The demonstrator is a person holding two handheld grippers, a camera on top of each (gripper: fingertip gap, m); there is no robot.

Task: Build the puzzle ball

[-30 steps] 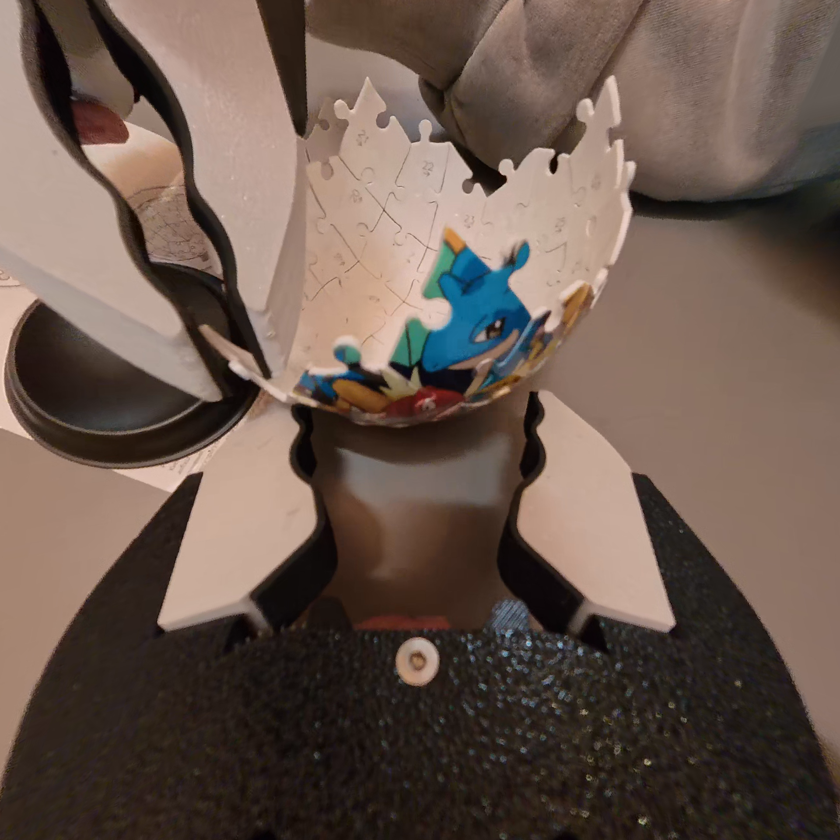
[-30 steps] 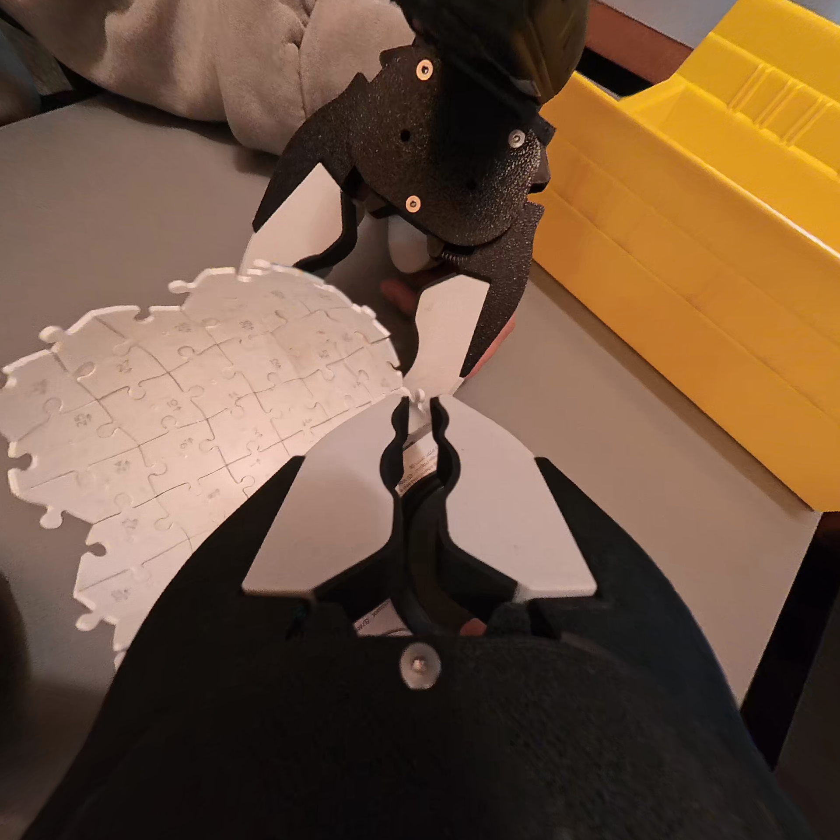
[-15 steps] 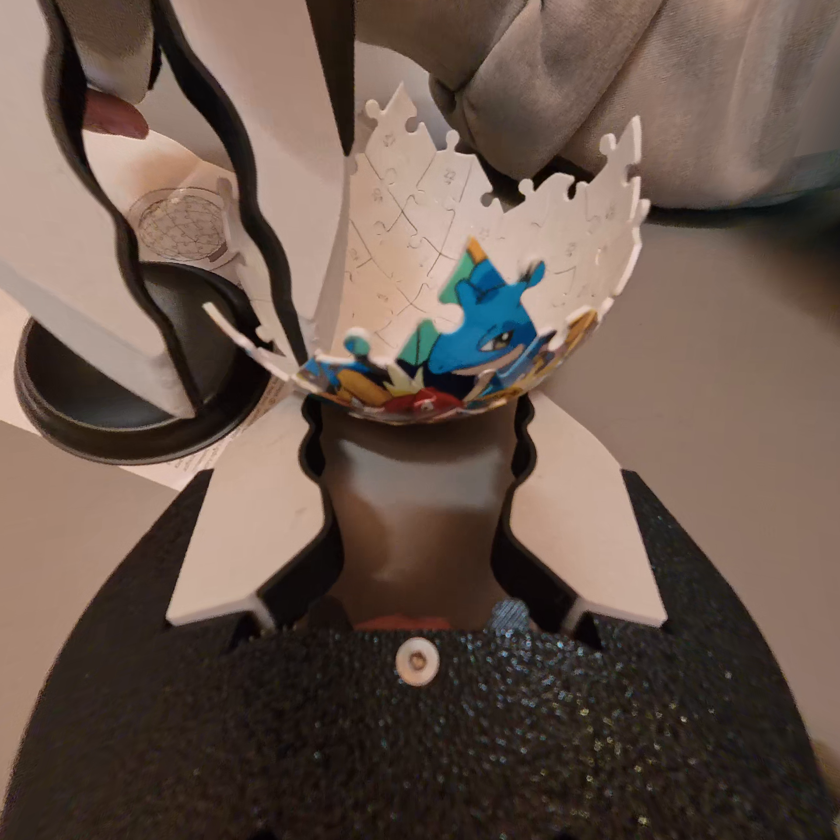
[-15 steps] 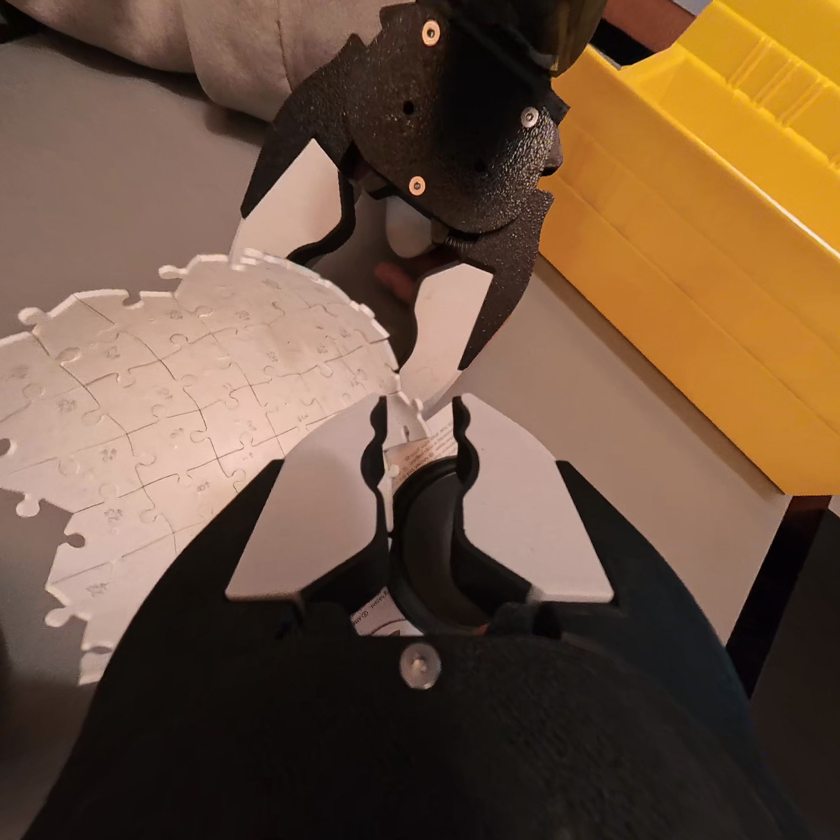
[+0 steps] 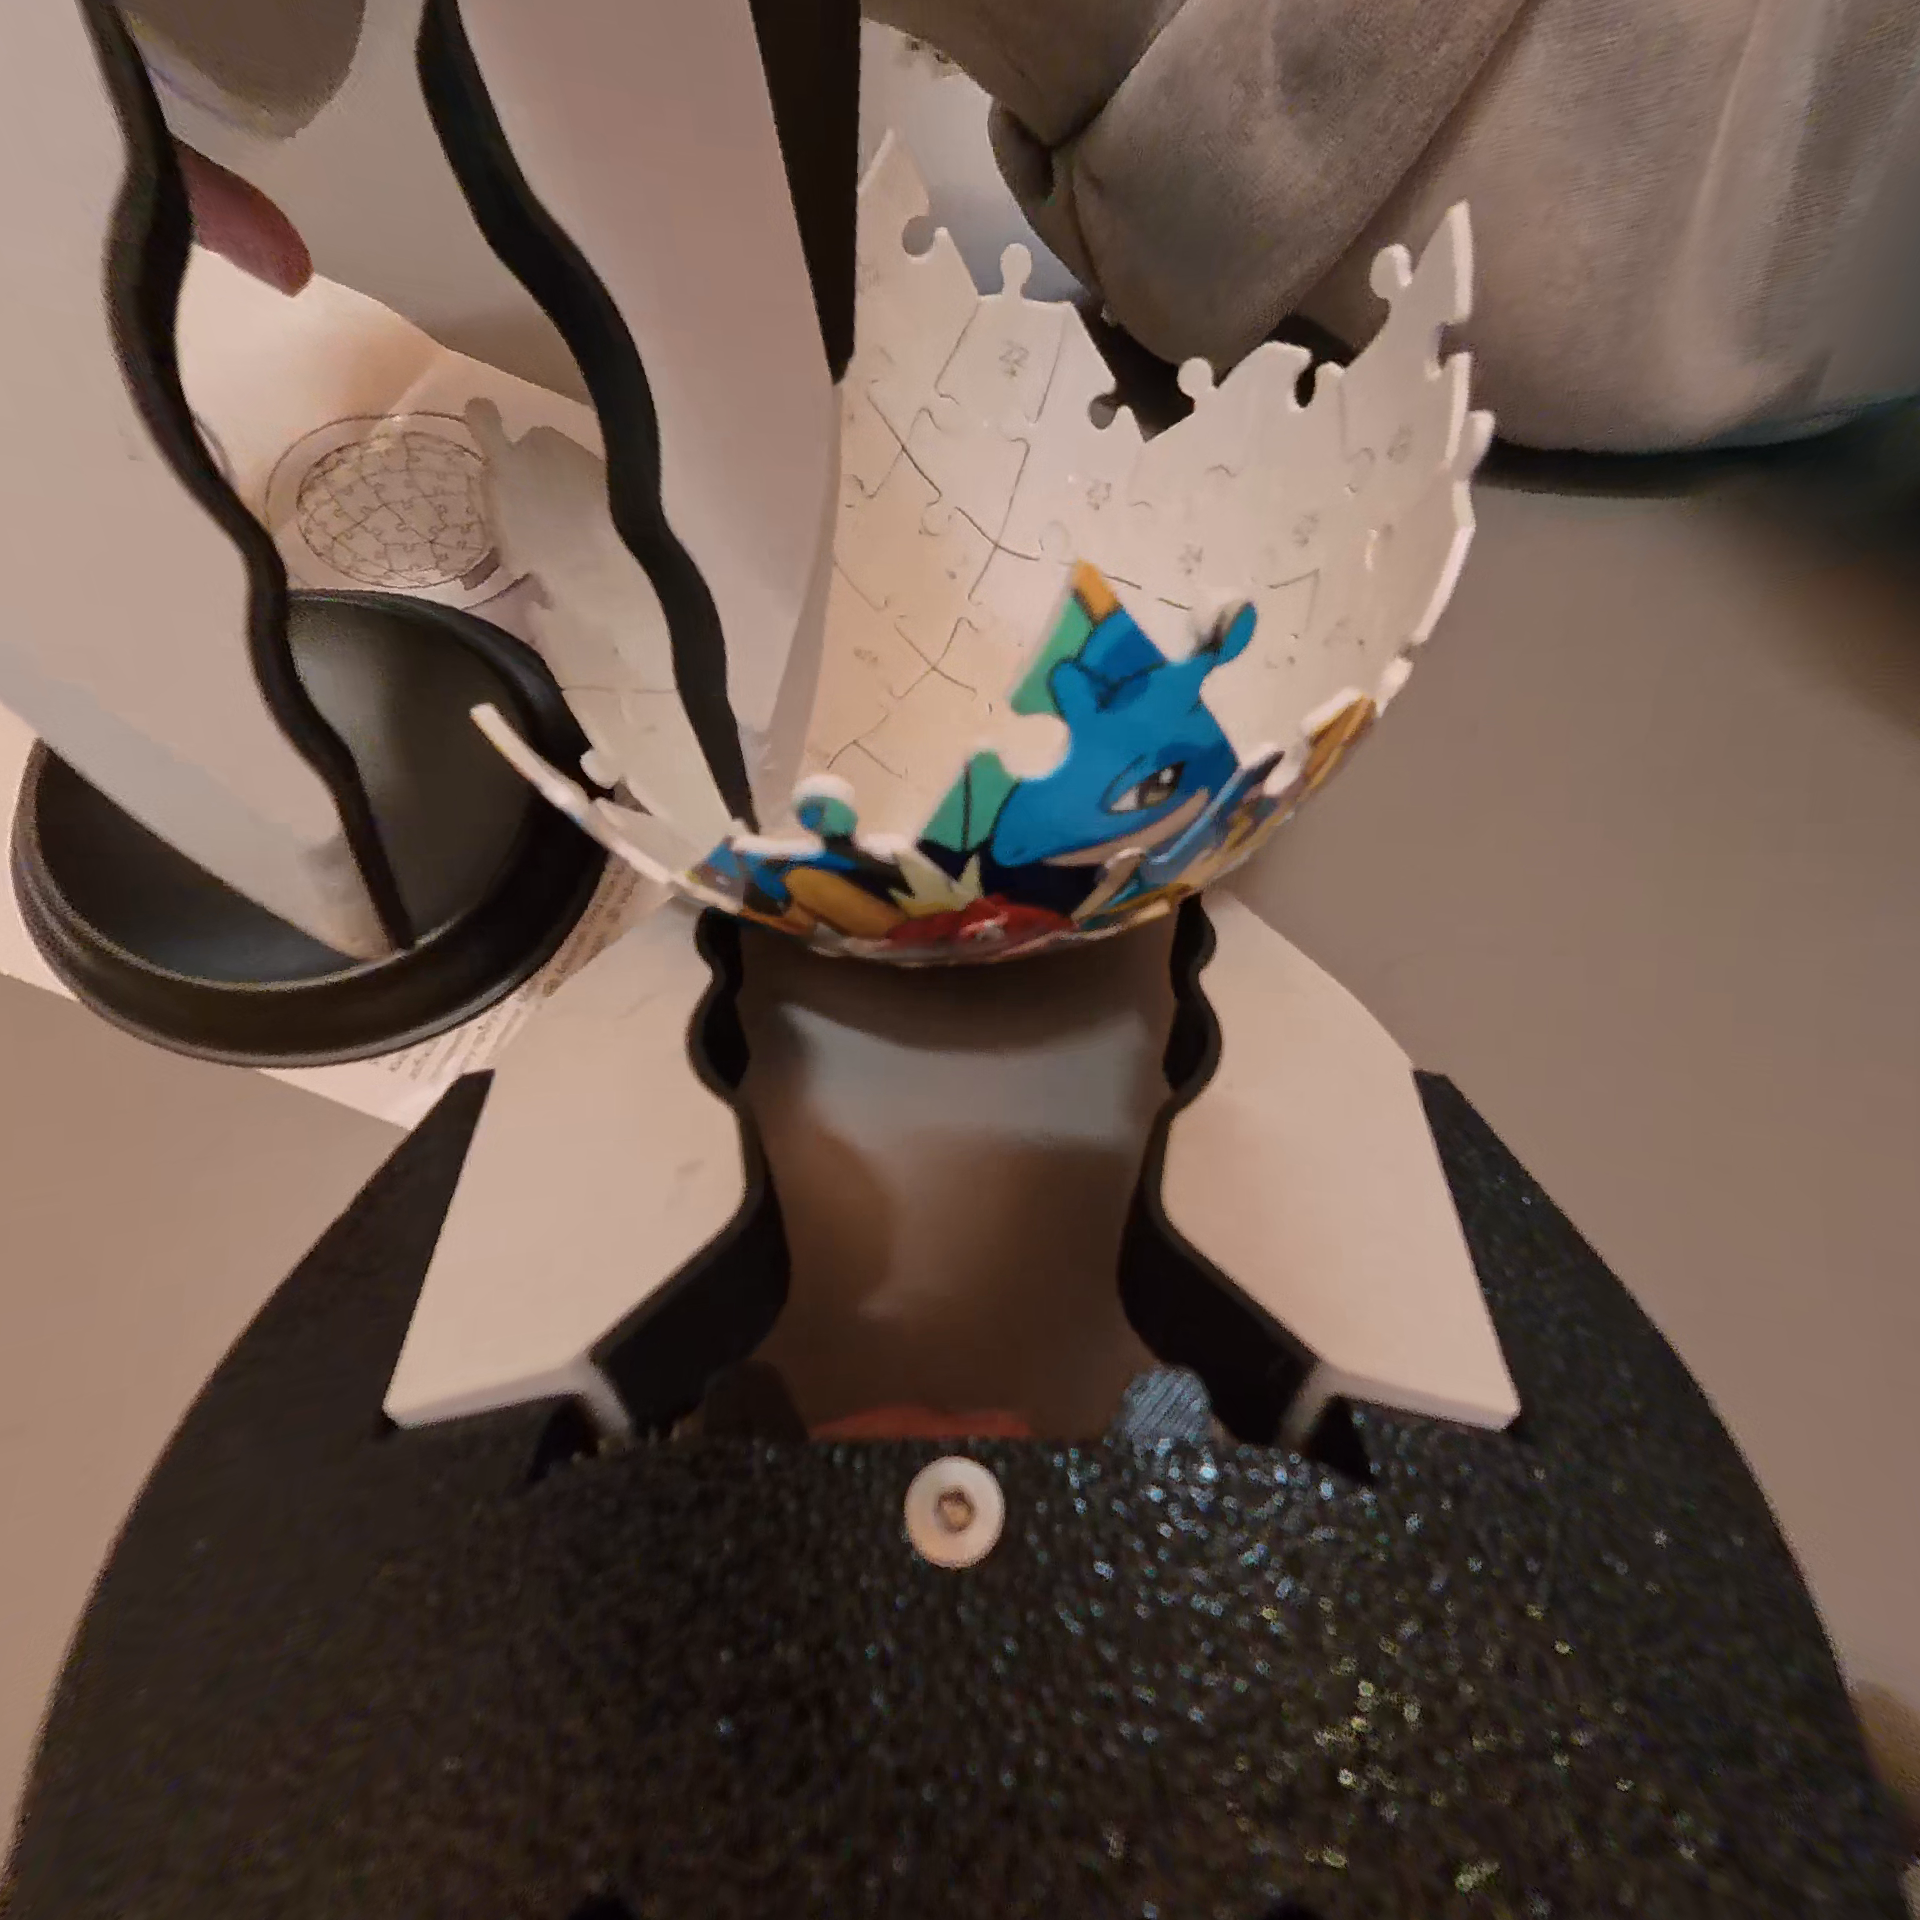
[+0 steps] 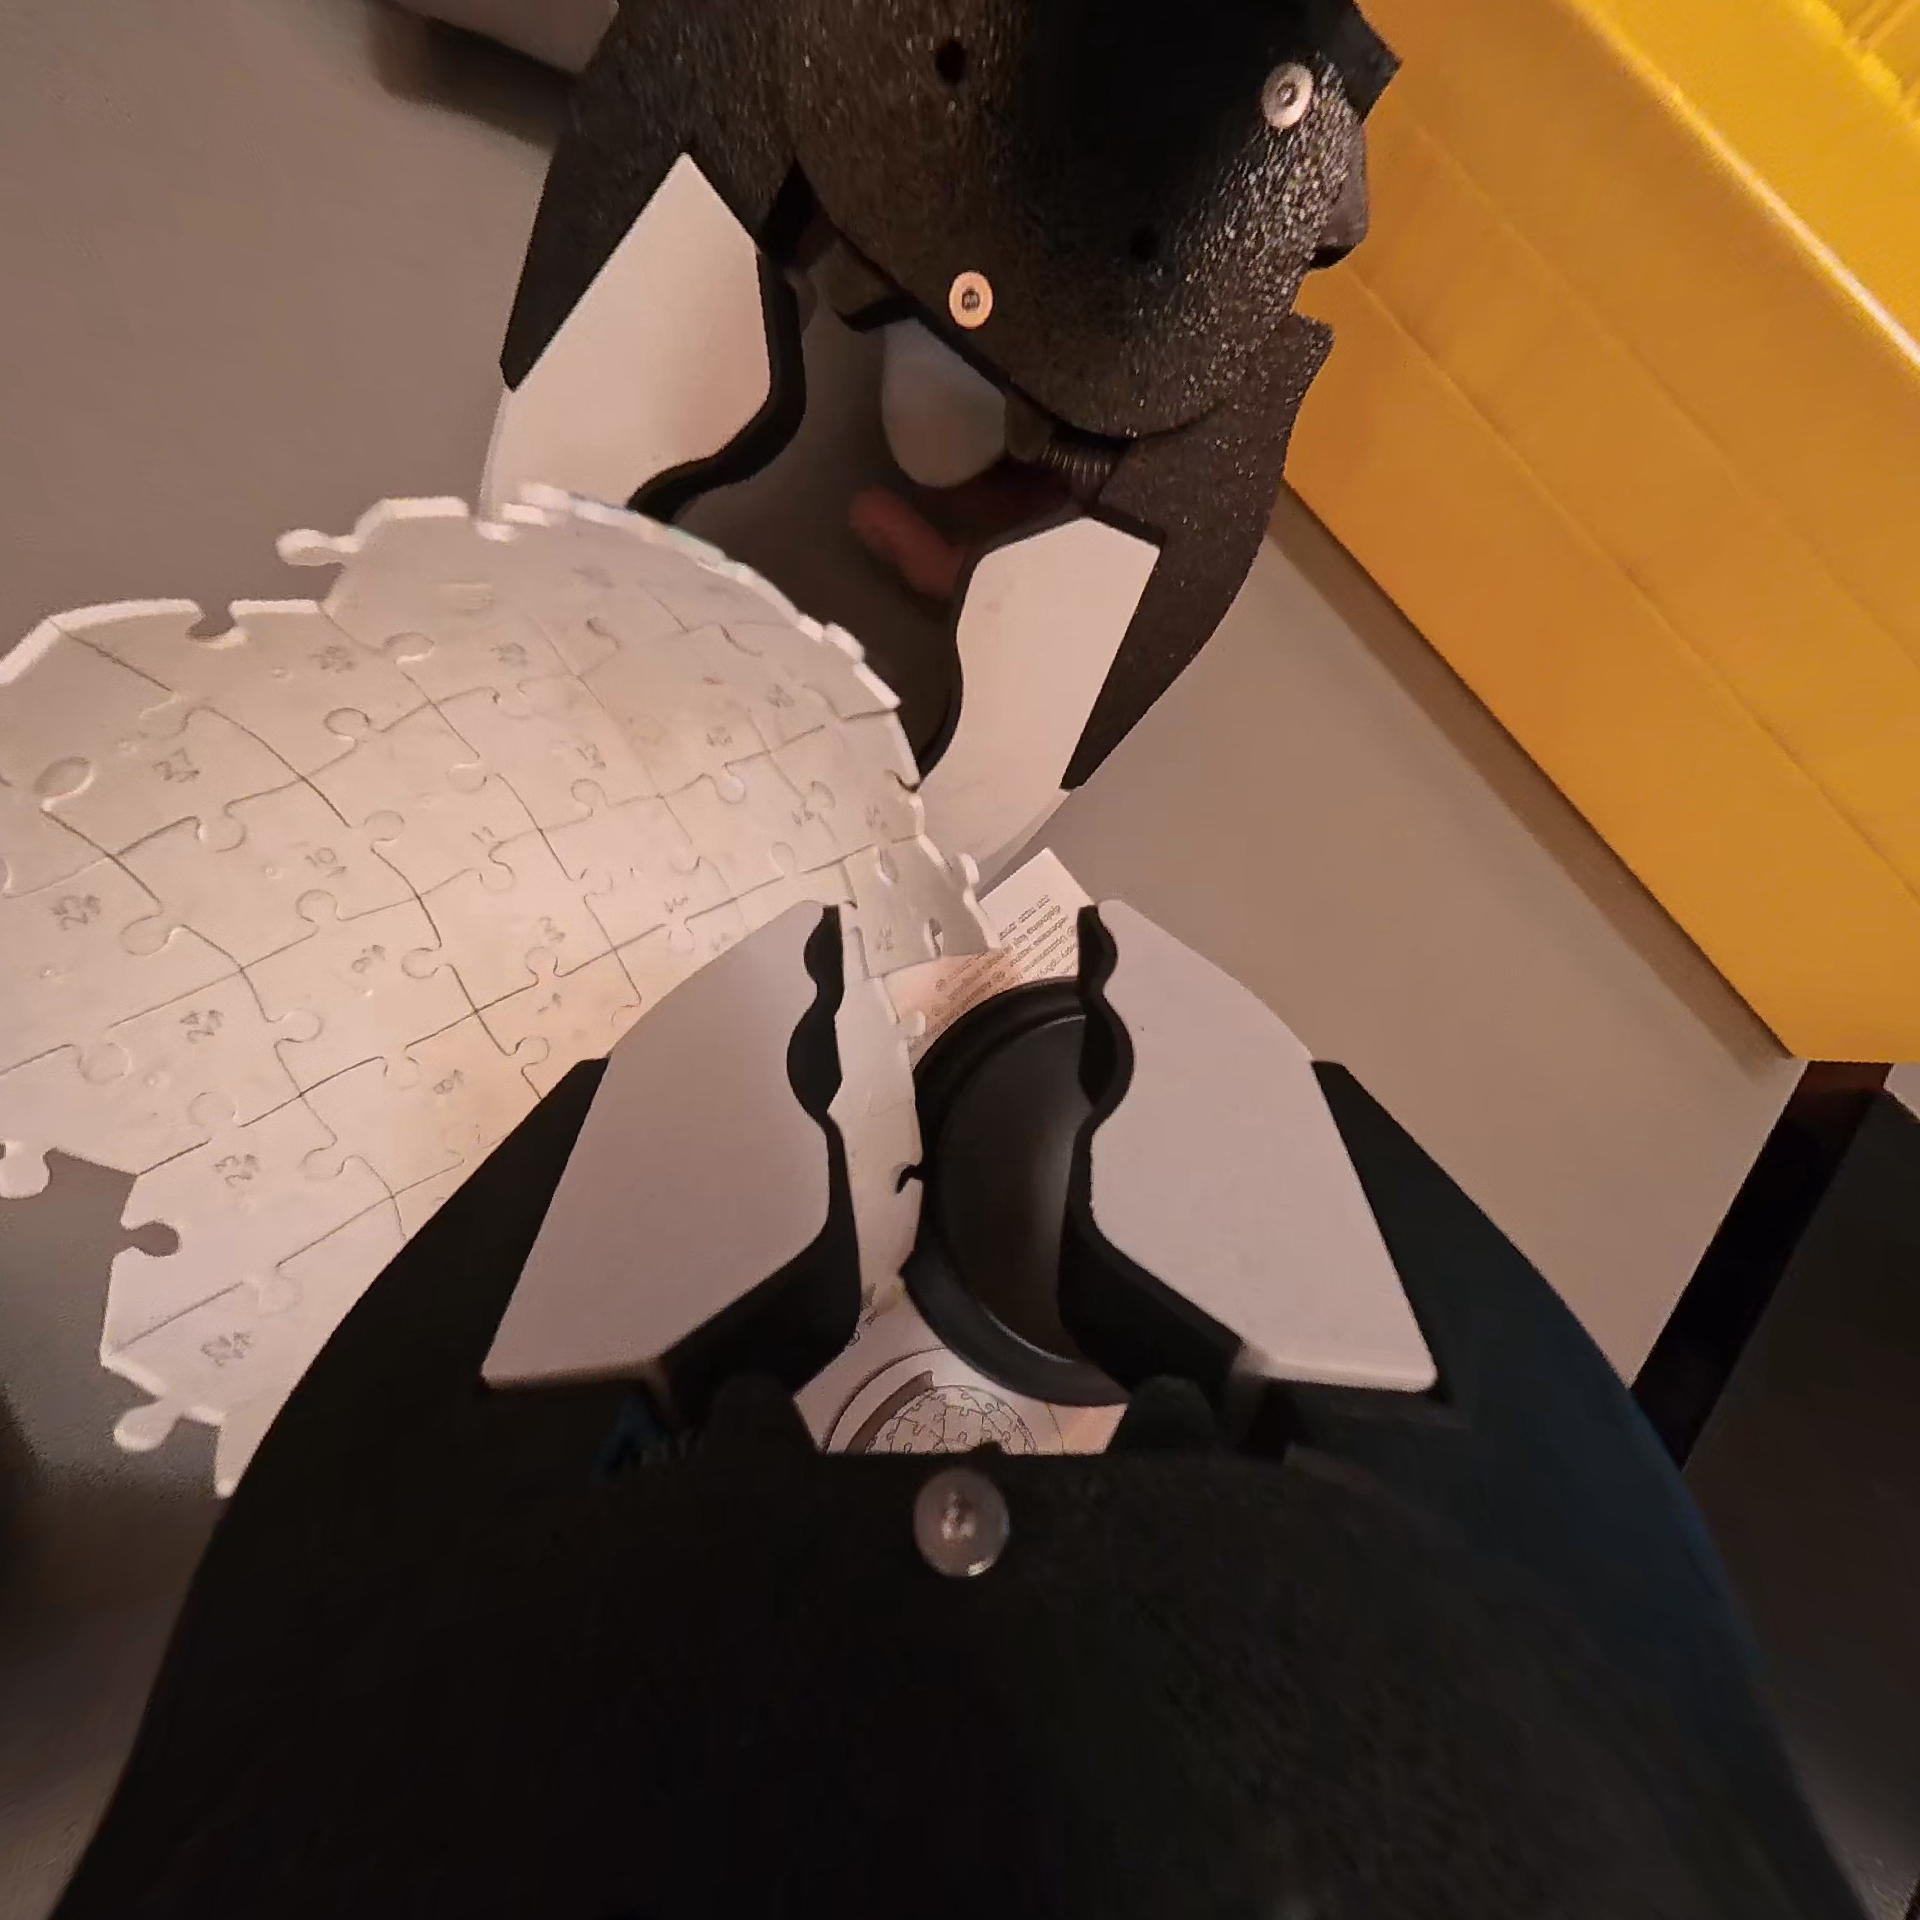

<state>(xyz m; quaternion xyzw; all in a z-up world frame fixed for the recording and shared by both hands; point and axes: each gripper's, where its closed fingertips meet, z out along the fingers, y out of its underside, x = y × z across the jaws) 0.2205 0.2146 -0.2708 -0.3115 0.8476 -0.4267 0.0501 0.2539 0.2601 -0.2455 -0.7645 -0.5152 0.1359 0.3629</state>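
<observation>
The partly built puzzle ball [image 5: 1039, 540] is an open shell, white inside with a colourful printed outside. My left gripper [image 5: 951, 935] is shut on its lower part and holds it up above the grey table. In the right wrist view the shell [image 6: 416, 883] fills the left side, with the left gripper [image 6: 727, 644] straddling its far edge. My right gripper [image 6: 956, 914] is open. Its jaws stand on either side of the shell's rim strip [image 6: 873, 1101], which lies against the left finger. In the left wrist view the right gripper [image 5: 571, 883] comes down from the upper left, with one finger inside the shell.
A black round stand [image 5: 312, 987] sits on a printed instruction sheet [image 5: 395, 499] just below the right gripper. A yellow bin [image 6: 1610, 416] stands along the table's right side, near the table edge [image 6: 1766, 1049]. A person's grey sleeve [image 5: 1455, 208] is behind the shell.
My right gripper's jaws, nearly closed on the shell's rim a second ago, have spread apart. The shell and left gripper now sit closer to the right wrist camera.
</observation>
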